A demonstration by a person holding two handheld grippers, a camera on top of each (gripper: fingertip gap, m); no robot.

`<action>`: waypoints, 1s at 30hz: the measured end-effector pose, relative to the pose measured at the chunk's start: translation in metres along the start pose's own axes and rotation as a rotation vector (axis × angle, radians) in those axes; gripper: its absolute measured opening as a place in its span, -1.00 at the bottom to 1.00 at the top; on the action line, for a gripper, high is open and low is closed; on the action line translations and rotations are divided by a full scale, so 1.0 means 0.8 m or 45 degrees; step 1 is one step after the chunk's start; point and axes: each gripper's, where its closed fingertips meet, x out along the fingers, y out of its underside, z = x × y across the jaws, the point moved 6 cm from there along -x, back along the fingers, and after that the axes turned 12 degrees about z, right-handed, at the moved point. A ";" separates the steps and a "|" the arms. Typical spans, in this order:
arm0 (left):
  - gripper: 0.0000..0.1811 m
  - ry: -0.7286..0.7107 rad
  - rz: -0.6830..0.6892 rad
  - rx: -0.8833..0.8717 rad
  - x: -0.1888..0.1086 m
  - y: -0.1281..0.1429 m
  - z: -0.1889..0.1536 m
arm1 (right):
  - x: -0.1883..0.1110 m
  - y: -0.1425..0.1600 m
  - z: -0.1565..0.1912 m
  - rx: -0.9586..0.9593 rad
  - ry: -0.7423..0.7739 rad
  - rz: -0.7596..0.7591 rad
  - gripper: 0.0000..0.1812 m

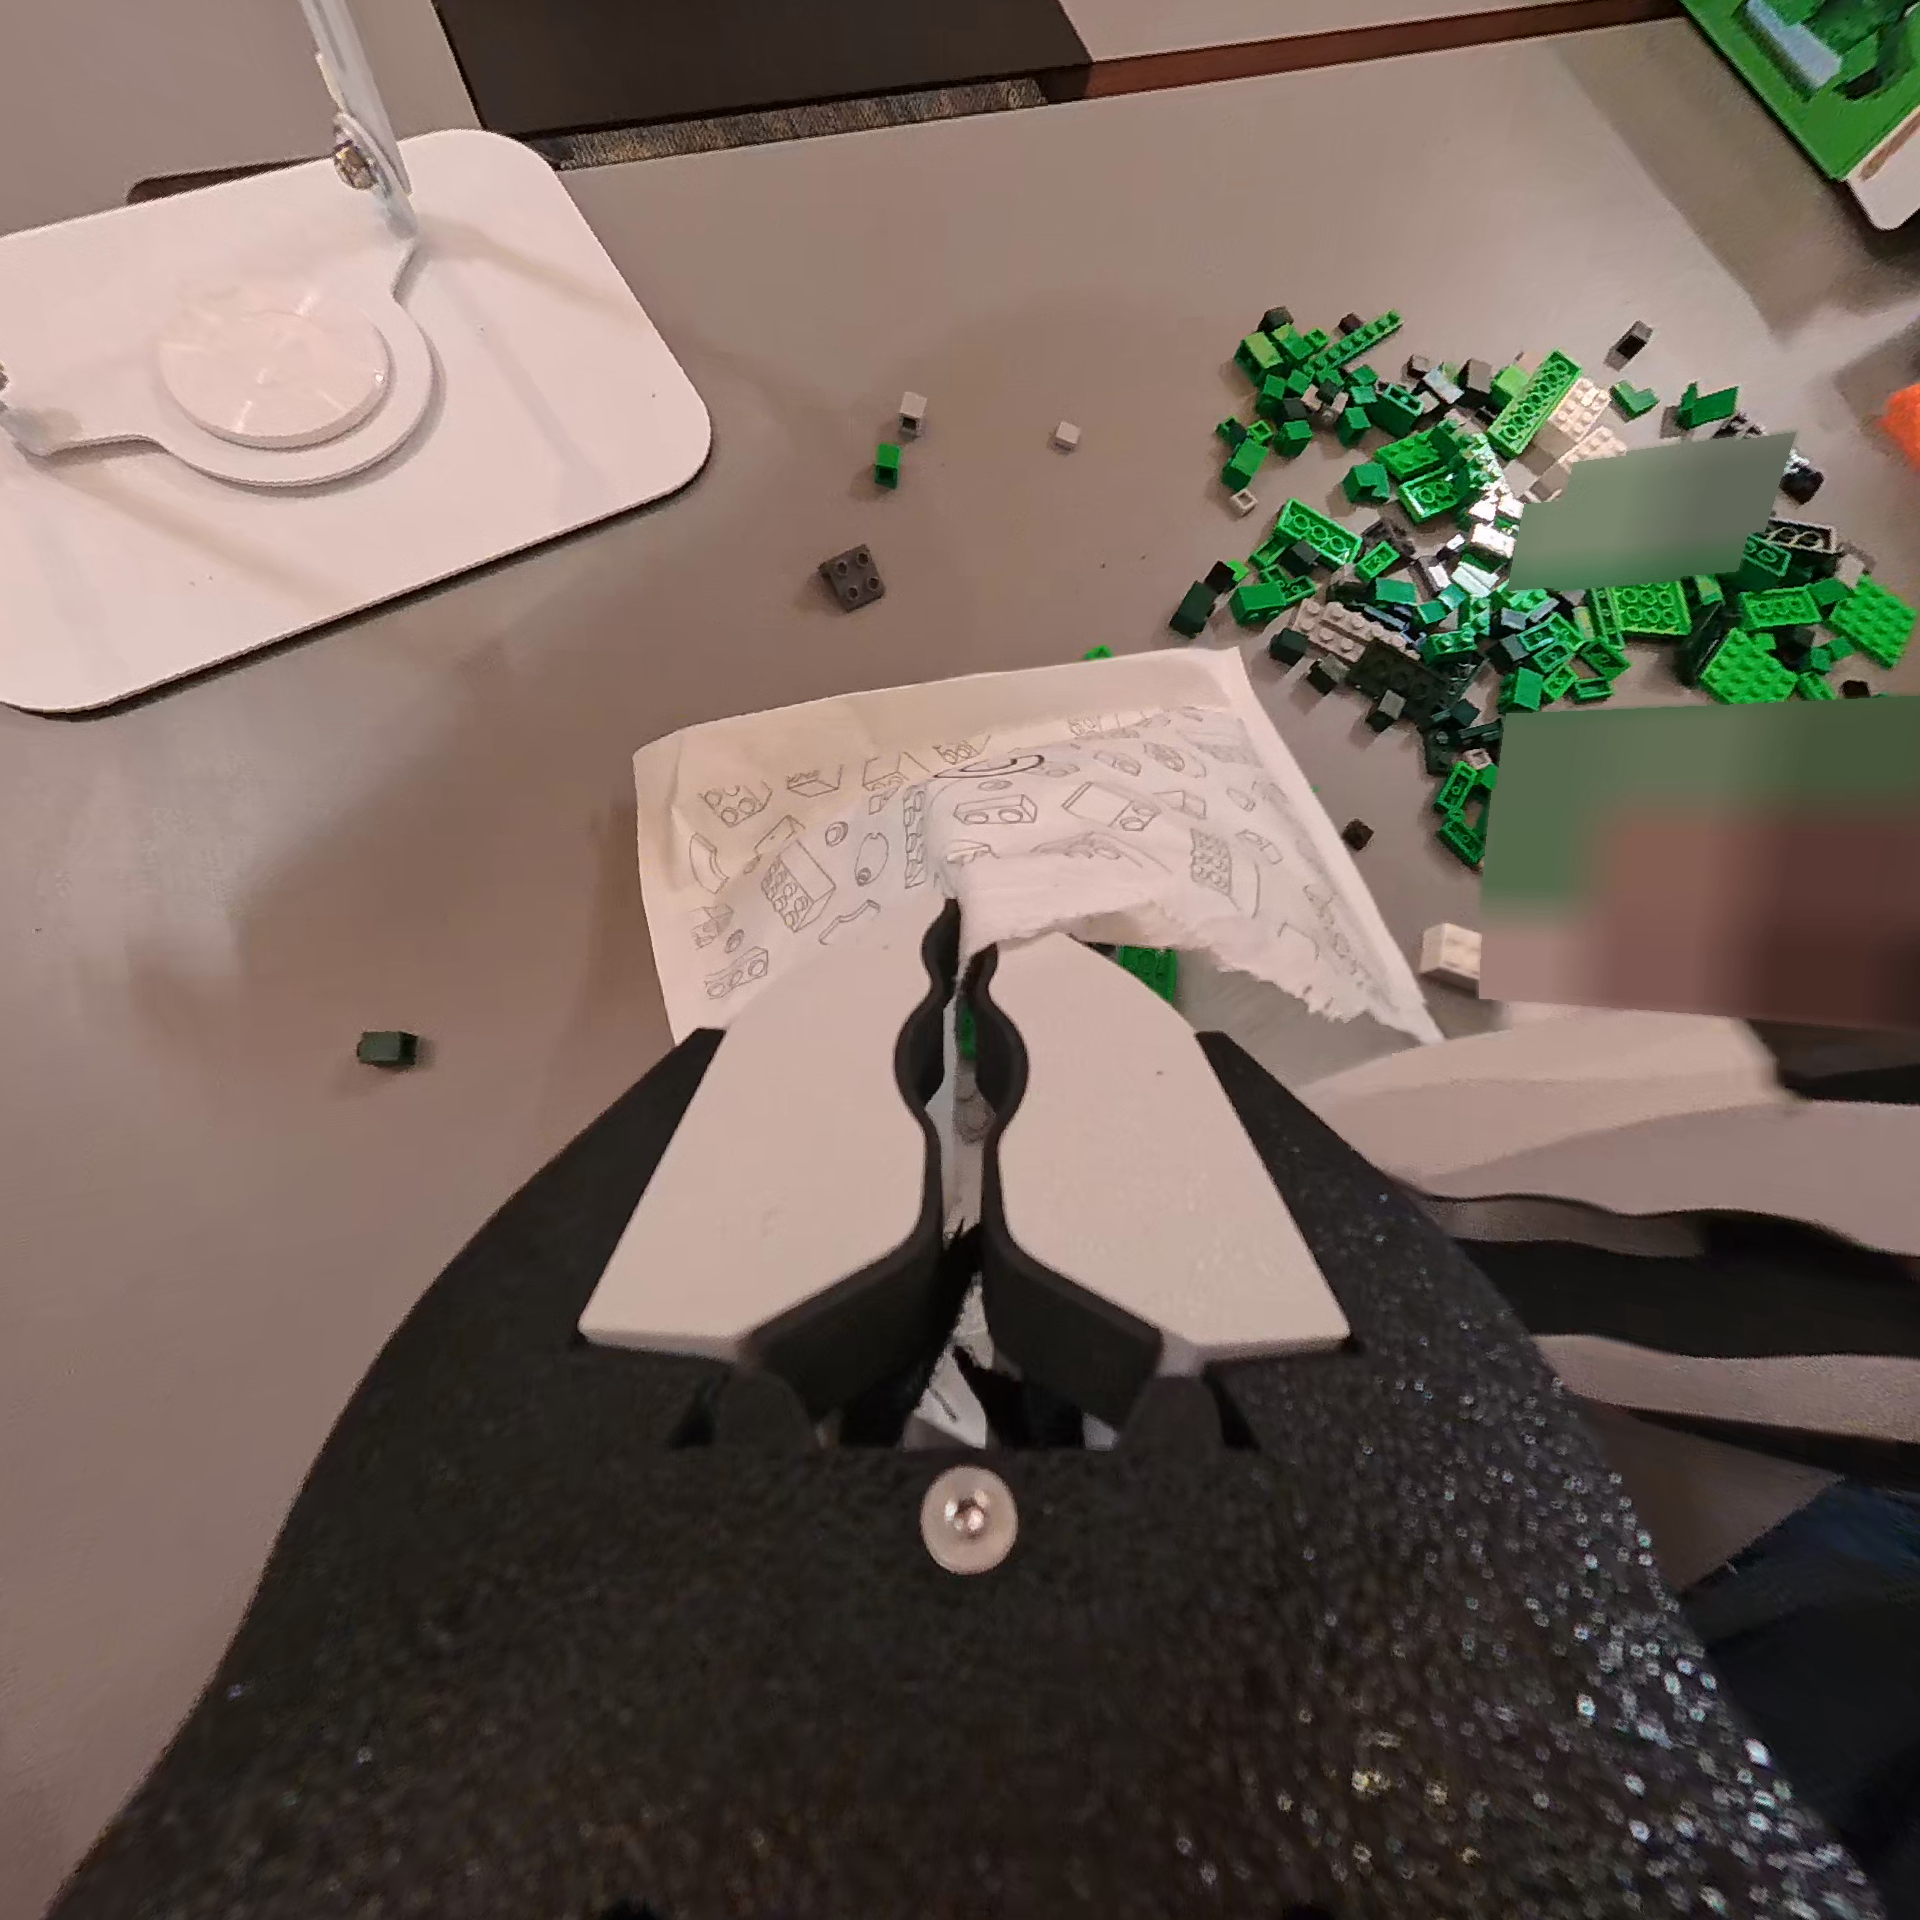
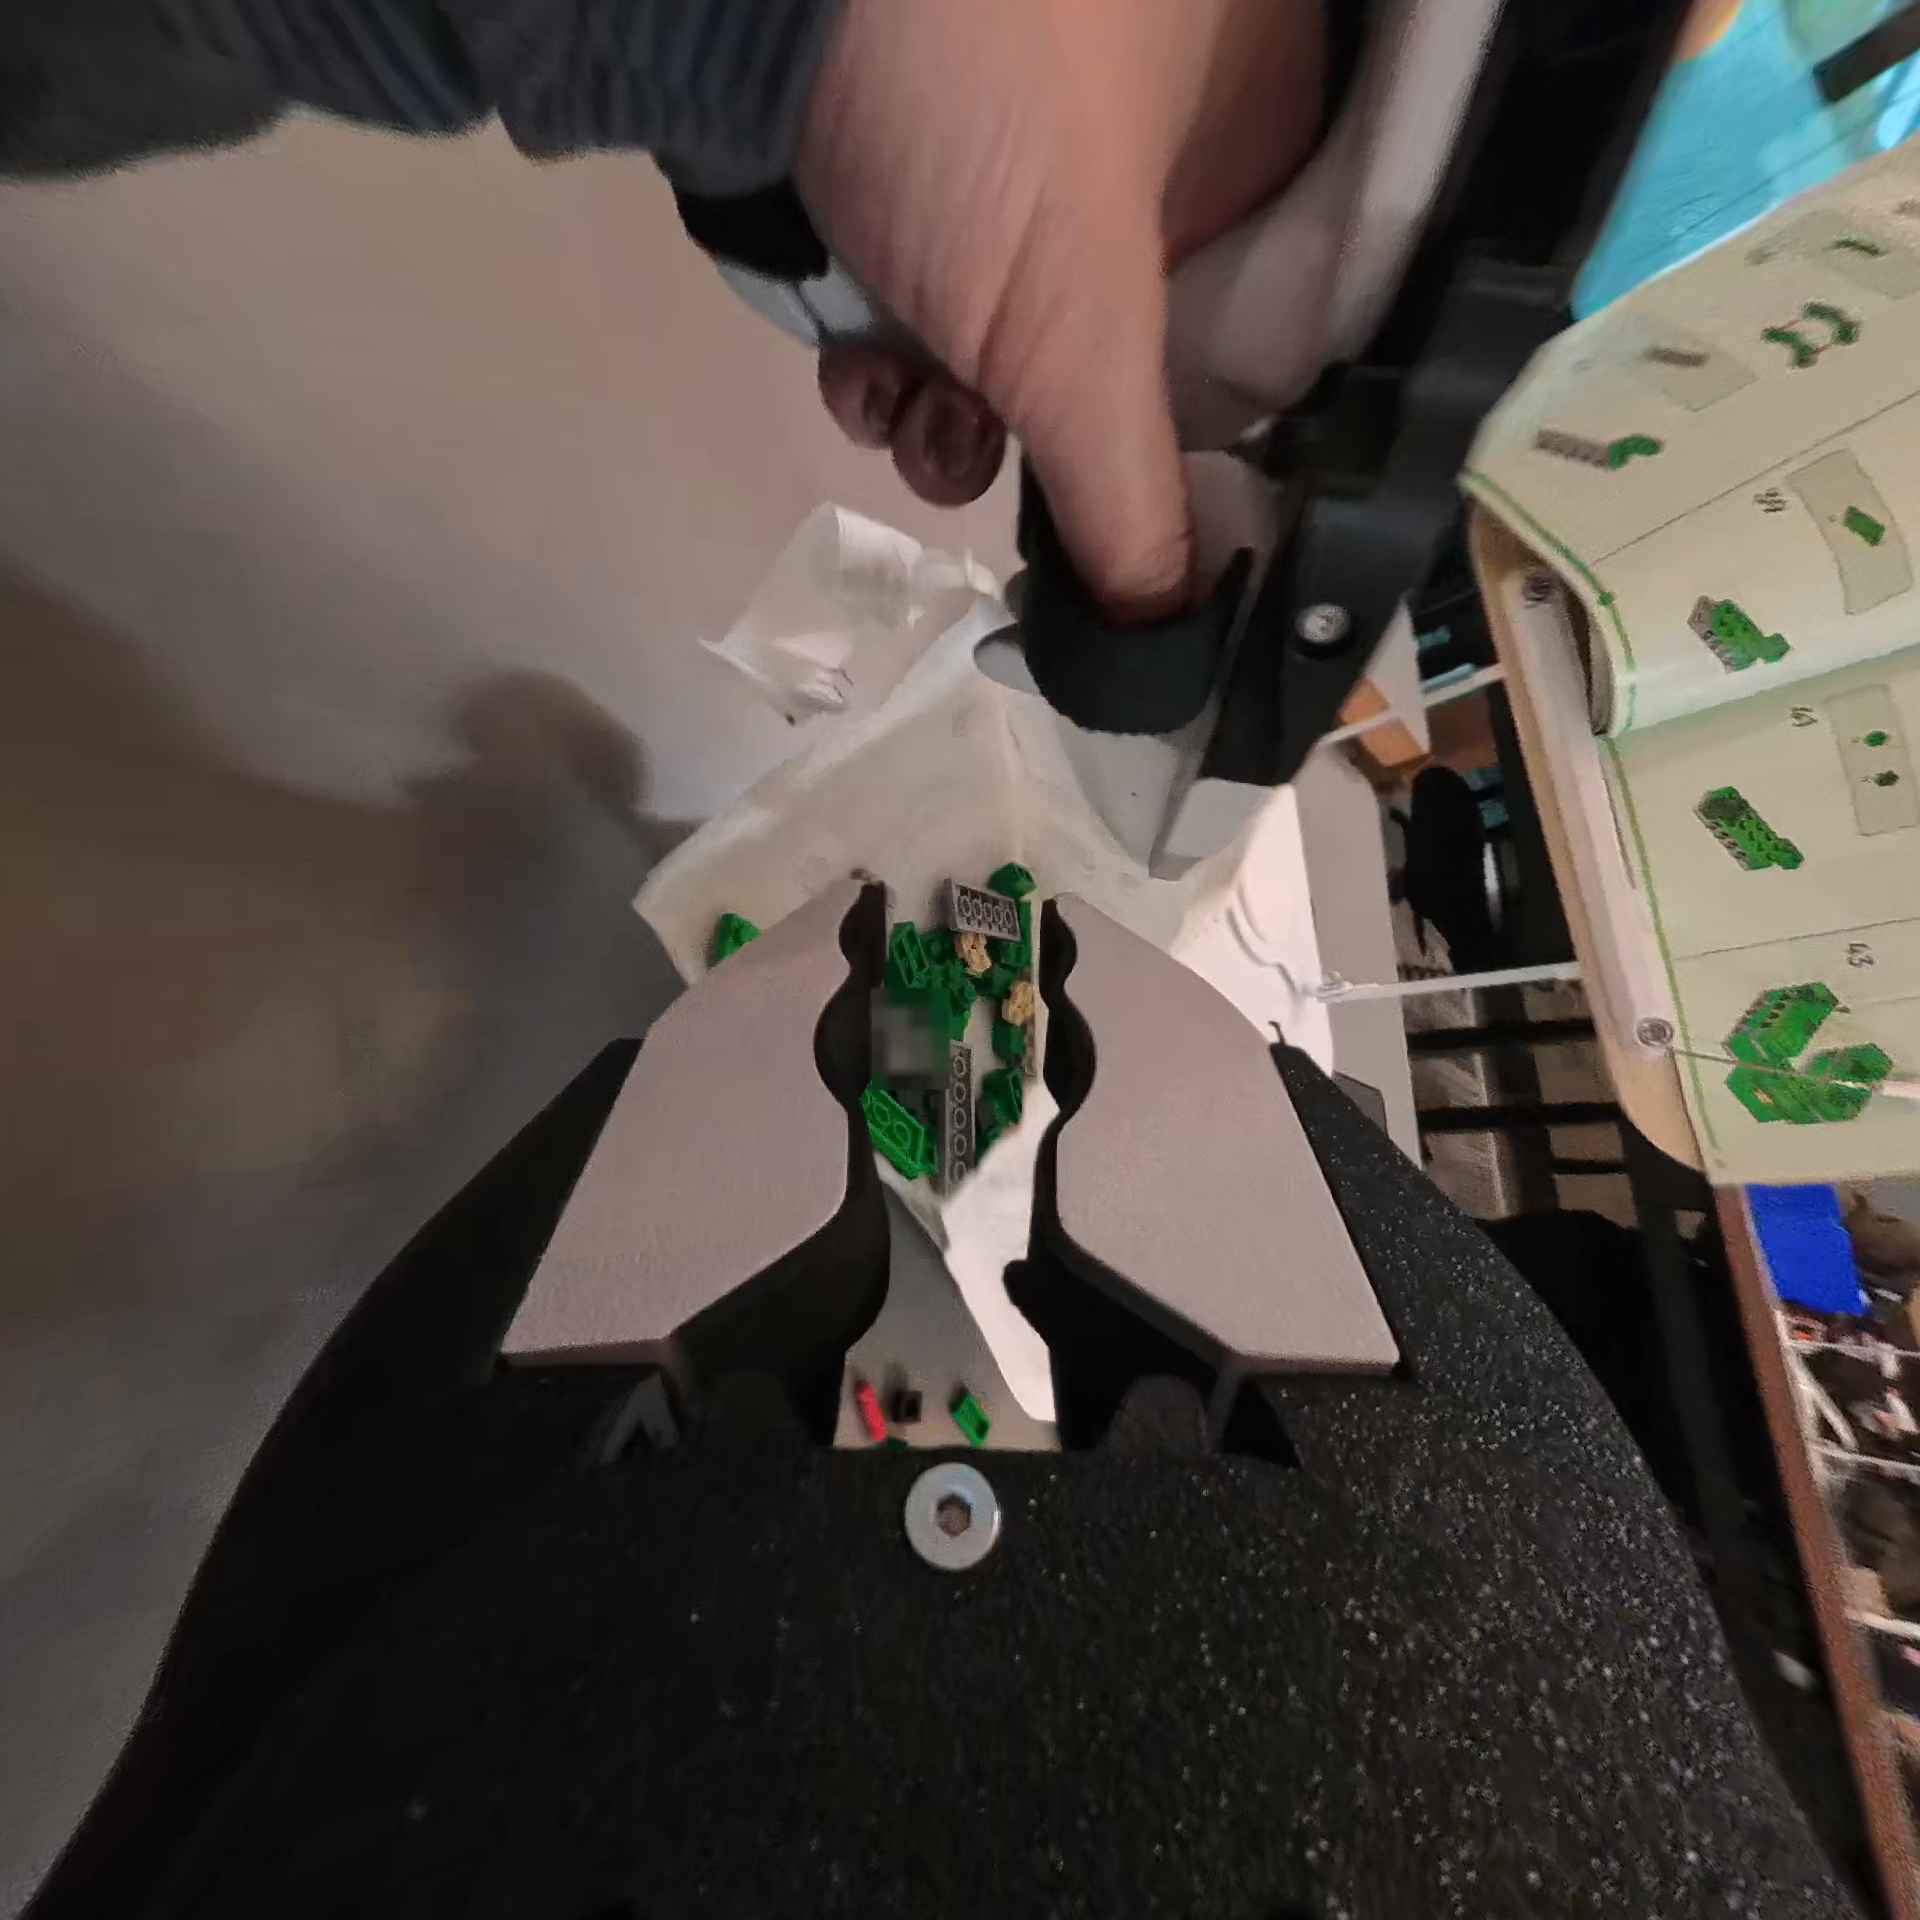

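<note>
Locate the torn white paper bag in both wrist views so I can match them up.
Left wrist view: the paper bag is at centre, printed with brick outlines, its torn edge pinched in the left gripper.
Right wrist view: the bag is at centre, opened out between the fingers of the right gripper, with green bricks inside.
Shared landmark: the left gripper, seen upper centre in the right wrist view, clamped on the bag's top.

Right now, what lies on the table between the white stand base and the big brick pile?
Left wrist view: between the white stand base and the brick pile lie only stray bricks: grey, green, dark grey.
</note>
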 end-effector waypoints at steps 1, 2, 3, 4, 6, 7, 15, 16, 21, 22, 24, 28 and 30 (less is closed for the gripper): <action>-1.00 -0.005 -0.001 -0.001 0.000 0.000 0.002 | -0.010 0.004 -0.002 0.044 0.006 -0.043 -0.73; -1.00 -0.005 0.000 -0.001 0.000 0.001 0.003 | -0.019 0.010 -0.005 0.099 0.013 -0.081 -0.74; -1.00 -0.005 0.002 -0.001 -0.001 0.001 0.005 | -0.028 0.019 -0.009 0.155 0.026 -0.111 -0.75; -1.00 -0.012 0.002 -0.003 -0.001 0.002 0.007 | -0.036 0.031 -0.013 0.209 0.049 -0.128 -0.75; -1.00 -0.020 0.001 -0.008 -0.002 0.003 0.011 | -0.045 0.064 -0.022 0.313 0.092 -0.113 -0.76; -1.00 -0.030 0.000 -0.012 -0.003 0.003 0.013 | -0.047 0.082 -0.026 0.370 0.099 -0.096 -0.76; -1.00 -0.149 -0.027 -0.112 -0.021 0.012 0.045 | -0.055 0.180 -0.042 0.749 -0.067 -0.018 -0.77; -1.00 -0.162 -0.028 -0.129 -0.024 0.014 0.050 | -0.056 0.186 -0.039 0.776 -0.127 -0.015 -0.77; -1.00 -0.170 -0.028 -0.178 -0.026 0.020 0.064 | -0.047 0.202 -0.019 0.820 -0.368 0.063 -0.76; -1.00 -0.163 -0.028 -0.177 -0.026 0.020 0.064 | -0.044 0.203 -0.017 0.829 -0.379 0.079 -0.75; -1.00 -0.163 -0.021 -0.161 -0.024 0.019 0.061 | -0.037 0.203 -0.012 0.836 -0.420 0.130 -0.75; -1.00 -0.148 -0.011 -0.114 -0.019 0.015 0.051 | -0.036 0.212 -0.010 0.768 -0.360 0.259 -0.75; -1.00 -0.138 -0.003 -0.094 -0.016 0.014 0.047 | -0.043 0.220 -0.016 0.772 -0.297 0.290 -0.76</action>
